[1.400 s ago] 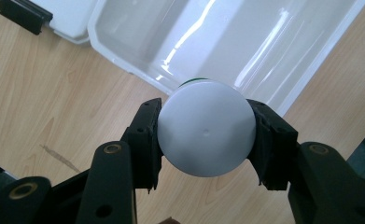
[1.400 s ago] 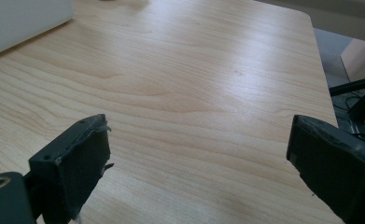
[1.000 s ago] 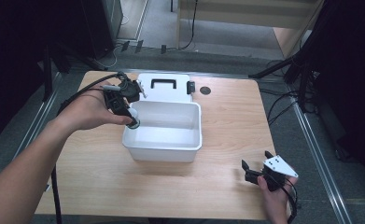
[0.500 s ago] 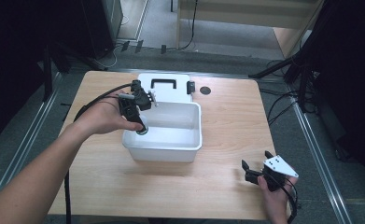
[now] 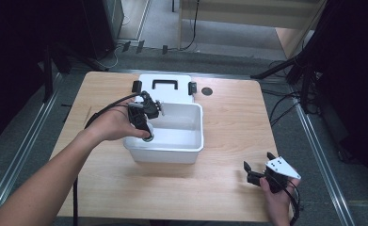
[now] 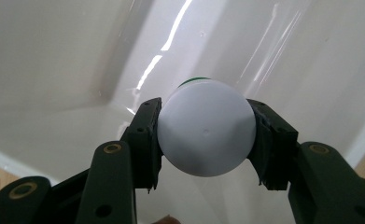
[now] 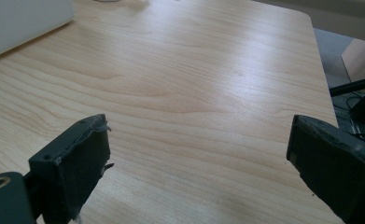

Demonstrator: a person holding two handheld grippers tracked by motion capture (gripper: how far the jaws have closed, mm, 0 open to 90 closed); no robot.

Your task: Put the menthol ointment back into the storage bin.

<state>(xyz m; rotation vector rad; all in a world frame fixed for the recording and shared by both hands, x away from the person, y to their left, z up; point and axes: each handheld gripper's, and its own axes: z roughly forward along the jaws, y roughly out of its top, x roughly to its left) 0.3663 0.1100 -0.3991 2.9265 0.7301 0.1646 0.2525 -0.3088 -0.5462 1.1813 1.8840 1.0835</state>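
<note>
While the left gripper [image 6: 203, 135] reaches down over the near left rim of the white bin [image 5: 191, 141], its fingers [image 6: 145, 135] pinch a round white cap [image 6: 206, 128] with a green edge behind it, held inside the bin. Well apart, the right gripper [image 5: 259, 169] rests with fingers spread wide over the bare wooden surface [image 7: 194, 93], holding nothing.
</note>
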